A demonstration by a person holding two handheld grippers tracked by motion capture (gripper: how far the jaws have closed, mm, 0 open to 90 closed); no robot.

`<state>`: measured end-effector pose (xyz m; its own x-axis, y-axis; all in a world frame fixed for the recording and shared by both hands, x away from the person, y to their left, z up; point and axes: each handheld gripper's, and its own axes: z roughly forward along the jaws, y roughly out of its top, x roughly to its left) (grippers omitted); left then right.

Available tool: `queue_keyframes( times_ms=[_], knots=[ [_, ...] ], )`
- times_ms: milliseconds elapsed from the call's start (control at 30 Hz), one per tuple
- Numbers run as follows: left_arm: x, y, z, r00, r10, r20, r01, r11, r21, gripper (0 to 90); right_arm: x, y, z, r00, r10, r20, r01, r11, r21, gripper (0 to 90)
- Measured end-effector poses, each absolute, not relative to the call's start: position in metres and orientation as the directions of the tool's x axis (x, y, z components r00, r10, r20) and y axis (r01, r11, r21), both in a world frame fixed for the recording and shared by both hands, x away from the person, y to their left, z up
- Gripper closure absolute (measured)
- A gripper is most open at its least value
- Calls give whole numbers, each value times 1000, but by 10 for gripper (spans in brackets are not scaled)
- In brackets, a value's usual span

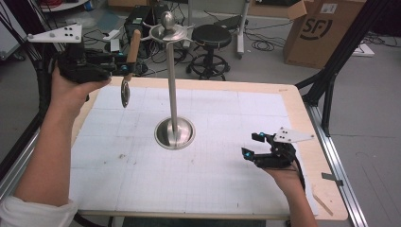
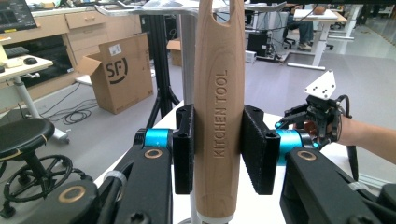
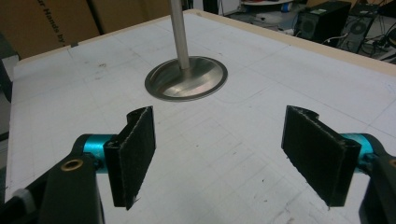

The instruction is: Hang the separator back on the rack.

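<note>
The left gripper [image 1: 124, 70] is clamped on the pale wooden handle of a kitchen utensil with a small round metal head [image 1: 126, 79], its two black pads [image 2: 258, 148] pressing the handle from either side just around the engraved lettering; in the left gripper view the handle stands upright between them, its slotted top end rising above the pads. From the high view the utensil's long axis runs close to vertical, handle end up and metal head hanging below, held in the air above the far left part of the white gridded table mat [image 1: 217, 156]. Just to its right stands the tall steel hanging rack with a round dished base and a hooked top disc [image 1: 171, 71], and the handle's top sits near the level of that top disc and slightly to its left, so the coming move probably turns on carrying the slotted end across to a hook. The left gripper is far the nearer hand. The right gripper [image 1: 252, 145] rests low at the near right of the mat, well apart from the rack, its jaws spread wide with nothing between them, pointed toward the rack's base
</note>
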<state>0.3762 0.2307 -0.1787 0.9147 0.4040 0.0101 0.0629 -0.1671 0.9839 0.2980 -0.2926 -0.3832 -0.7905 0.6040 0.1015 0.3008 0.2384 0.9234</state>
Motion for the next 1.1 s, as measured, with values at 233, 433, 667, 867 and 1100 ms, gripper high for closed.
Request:
queue_keyframes(
  times_ms=[233, 433, 667, 867, 1100],
  knots=[
    [377, 233, -179, 912, 410, 8, 66, -165, 984, 676, 298, -293, -383, -790, 605, 103, 301, 236, 924, 251],
    [378, 234, -179, 909, 416, 13, 66, -174, 983, 676, 298, -293, -383, -790, 604, 101, 301, 239, 923, 251],
    [380, 230, -181, 905, 425, 9, 75, -181, 981, 677, 297, -293, -383, -789, 605, 106, 305, 236, 923, 251],
    [382, 226, -182, 906, 423, 2, 81, -179, 981, 677, 297, -292, -383, -789, 605, 108, 306, 235, 922, 251],
    [384, 221, -182, 907, 421, 3, 80, -180, 980, 676, 297, -293, -383, -789, 605, 102, 301, 237, 924, 251]
  ],
)
